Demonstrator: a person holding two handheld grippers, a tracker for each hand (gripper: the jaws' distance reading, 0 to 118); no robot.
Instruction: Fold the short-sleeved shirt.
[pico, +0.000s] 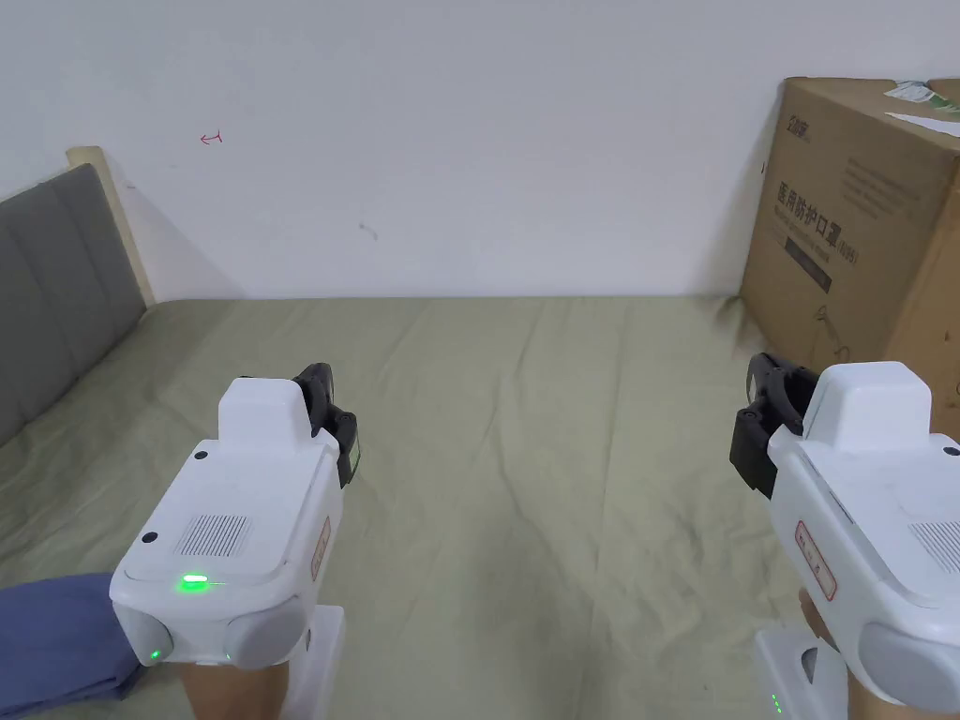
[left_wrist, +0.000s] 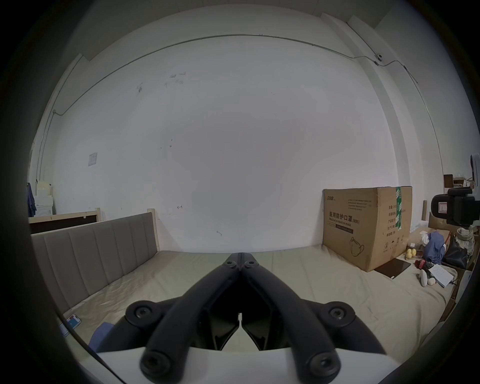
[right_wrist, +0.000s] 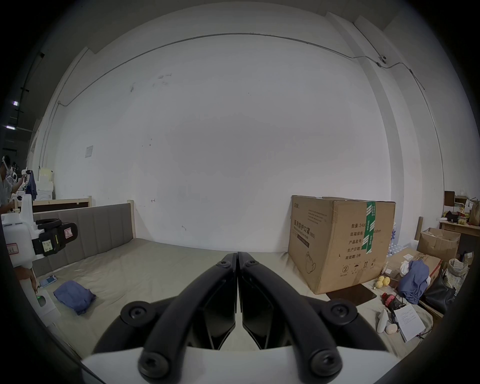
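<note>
From the head we see the blue shirt cut off at lower left, beside our left gripper. In each gripper view, left gripper and right gripper jaws meet, empty; the shirt lies folded on the bed.

I faced a plain white wall with a few small scuffs and a thin conduit running high across it. Below lay a bed under a wrinkled olive-green sheet, its grey padded headboard on my left. A large cardboard box stood on the bed's far right corner against the wall. Past it I noted cluttered boxes and bags. Light was even and flat, with soft shadows.
</note>
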